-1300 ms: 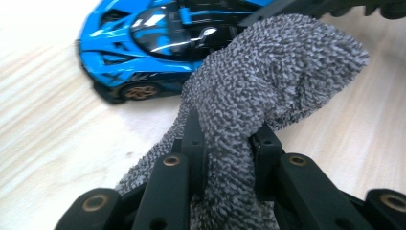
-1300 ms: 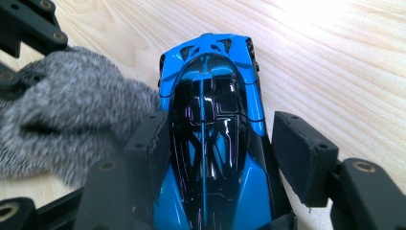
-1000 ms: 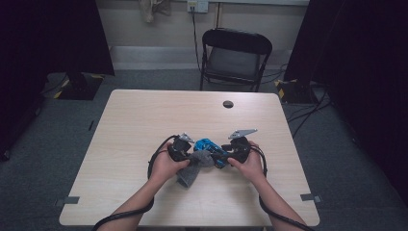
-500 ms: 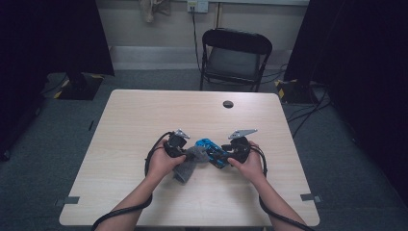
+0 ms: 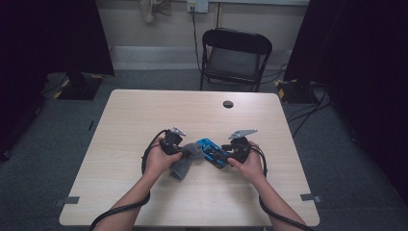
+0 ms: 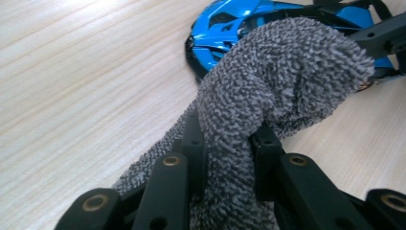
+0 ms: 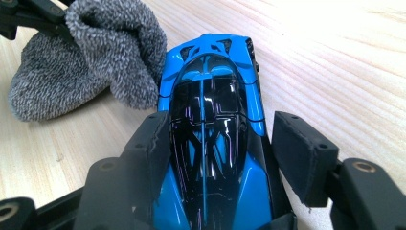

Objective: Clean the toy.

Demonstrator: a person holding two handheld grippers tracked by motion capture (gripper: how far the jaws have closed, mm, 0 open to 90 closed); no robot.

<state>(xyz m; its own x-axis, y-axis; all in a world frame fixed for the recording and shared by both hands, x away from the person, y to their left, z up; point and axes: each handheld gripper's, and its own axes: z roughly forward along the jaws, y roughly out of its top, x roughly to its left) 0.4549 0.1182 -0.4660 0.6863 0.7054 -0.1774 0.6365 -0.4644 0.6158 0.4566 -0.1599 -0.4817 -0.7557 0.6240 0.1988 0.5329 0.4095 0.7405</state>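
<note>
In the high view, a person's forearms enter from the bottom edge and meet near the centre of the wooden table [image 5: 144,120]. The left gripper [image 5: 179,150], just left of centre, has its jaws clamped on a grey knitted sock [image 6: 268,96]; in the left gripper view the cloth is squeezed between the two black jaws and bulges past them, its far end resting against a blue toy car [image 6: 230,24]. The right gripper [image 5: 225,153], just right of centre, straddles the car [image 7: 210,124]: in the right gripper view the left jaw pad lies against the car's side, while a narrow gap shows at the right pad. Farther up the table lies a small dark round object [image 5: 228,104]. Beyond the table, at the top of the frame, stands a black folding chair [image 5: 234,54].
</note>
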